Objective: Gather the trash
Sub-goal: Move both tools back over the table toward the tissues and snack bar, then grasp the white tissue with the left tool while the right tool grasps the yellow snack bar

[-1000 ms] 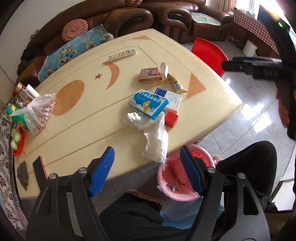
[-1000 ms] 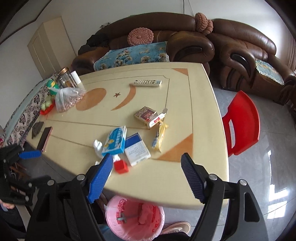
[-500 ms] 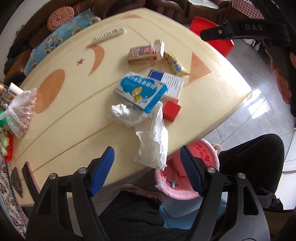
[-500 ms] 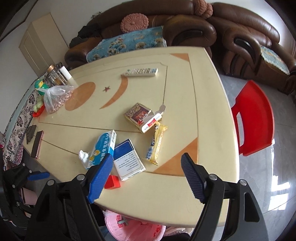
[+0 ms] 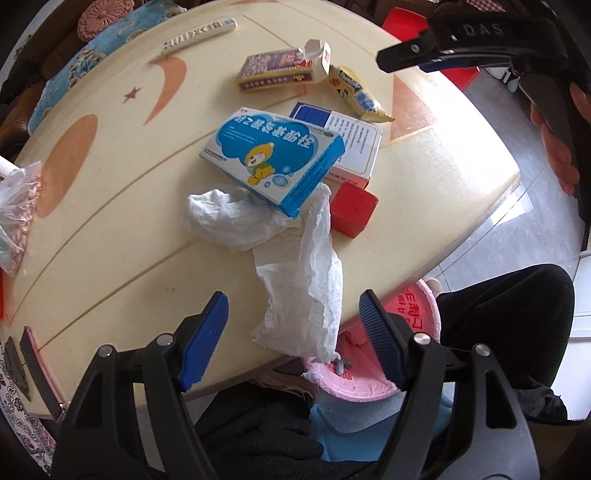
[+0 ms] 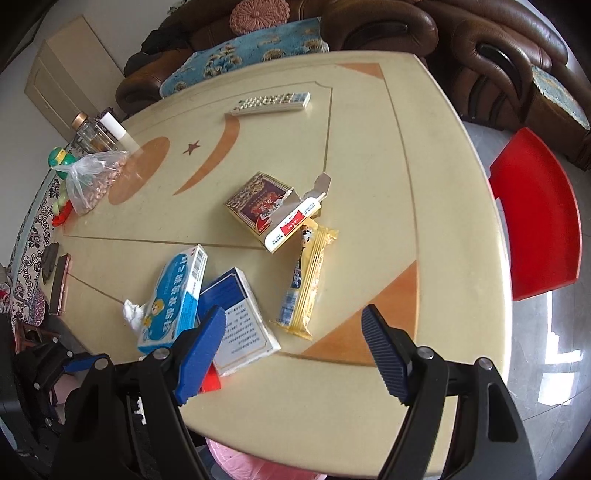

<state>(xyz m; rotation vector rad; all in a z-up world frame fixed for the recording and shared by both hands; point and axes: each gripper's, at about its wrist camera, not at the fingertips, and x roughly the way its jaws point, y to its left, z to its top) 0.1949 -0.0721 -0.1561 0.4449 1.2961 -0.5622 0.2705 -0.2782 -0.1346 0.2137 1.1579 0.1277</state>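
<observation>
A: Left gripper is hanging over the near table edge, fingers standing apart with nothing clamped. The crumpled tissue is lying just ahead of them and between their lines, its tail drooping over the edge.

B: Noting: the pink-lined bin is sitting below that edge, beyond the right-hand finger. Best to close on the thick middle of the tissue, not the loose tail, since the far end is tucked under the blue medicine box.

A: Agreed; pulling slowly, or the box may be dragged along. Right gripper is also holding its fingers apart and empty. The yellow snack wrapper is lying ahead, between them; the white leaflet box is passing behind the left-hand finger.

B: The small red block — trash or not, I cannot tell.

A: Room: cream table with orange moon-and-star inlay, remote far ahead, brown sofa beyond, red chair off to the right.
</observation>
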